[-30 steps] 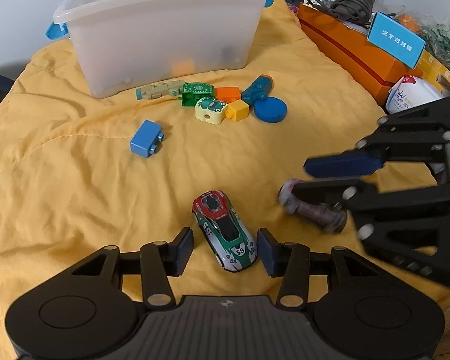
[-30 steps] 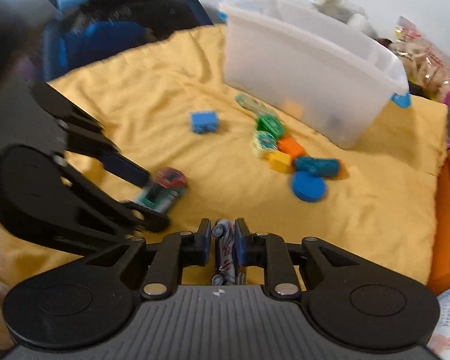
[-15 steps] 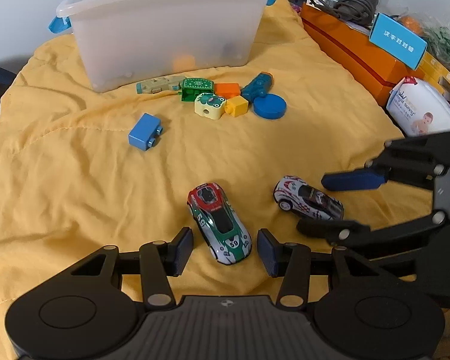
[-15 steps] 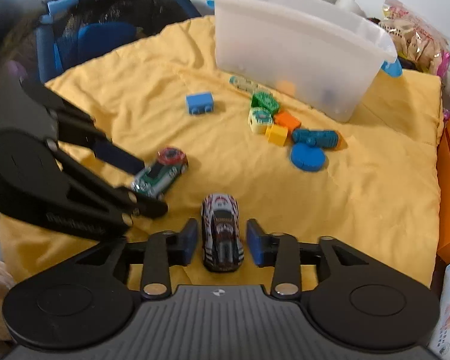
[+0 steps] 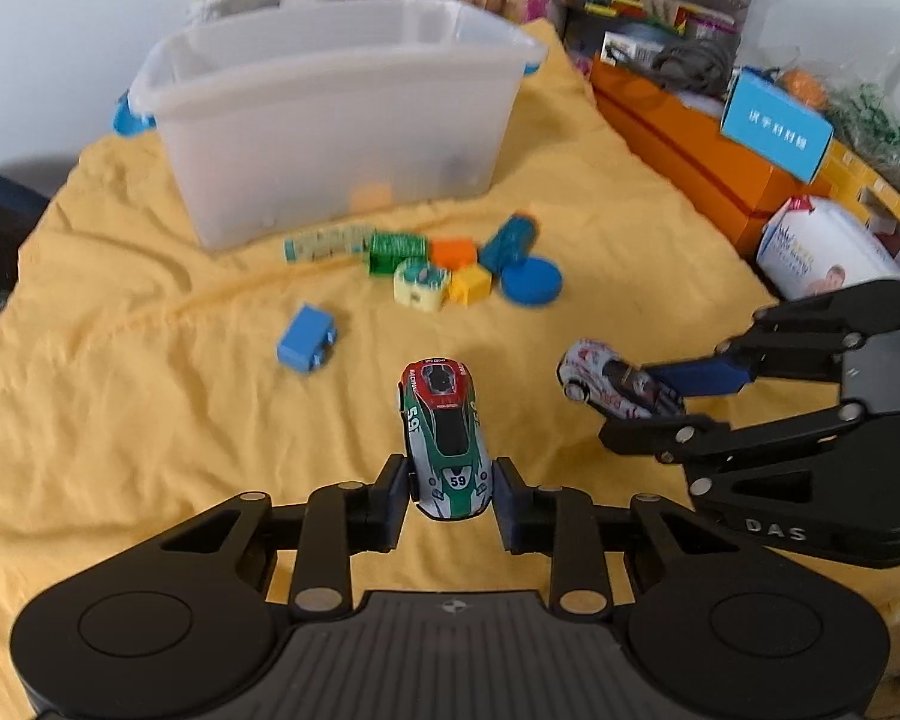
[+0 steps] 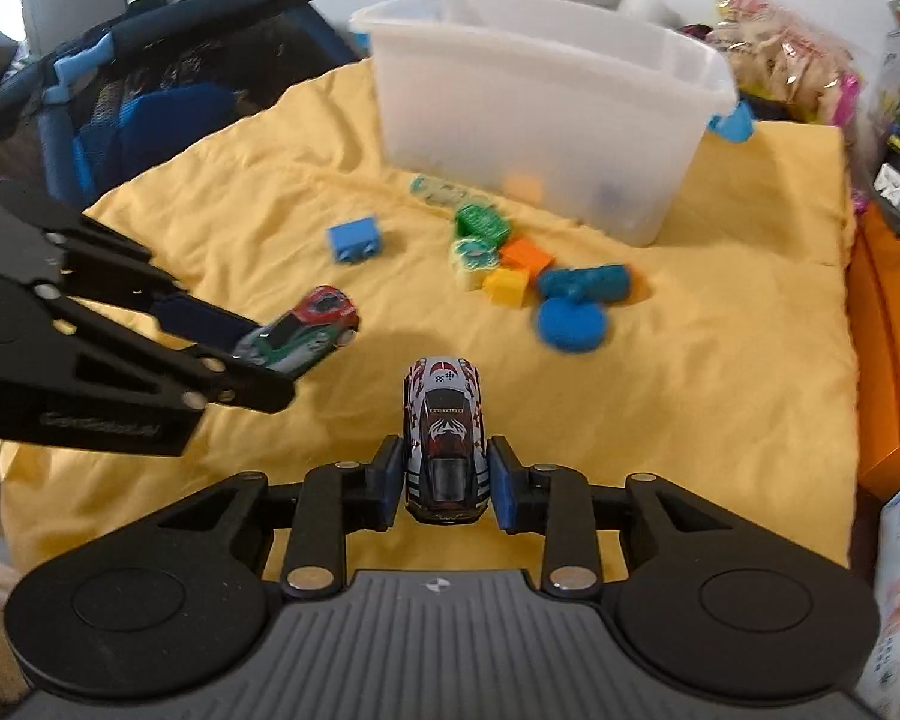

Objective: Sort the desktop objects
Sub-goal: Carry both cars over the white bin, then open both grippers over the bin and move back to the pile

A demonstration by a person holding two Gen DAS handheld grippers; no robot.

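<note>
My left gripper is shut on a green, white and red toy car marked 59 and holds it above the yellow cloth. My right gripper is shut on a white, red and black toy car, also lifted. Each gripper shows in the other's view, the right one at the right side and the left one at the left side. A clear plastic bin stands at the back. A cluster of coloured blocks lies in front of it, and a blue brick lies apart.
An orange box and a pack of wipes line the right edge of the yellow cloth. A dark blue bag stands past the left edge. Snack bags and clutter sit behind the bin.
Both grippers have closed on their cars and lifted them off the cloth. The right gripper had let go of the white car half a second ago and has gripped it again.
</note>
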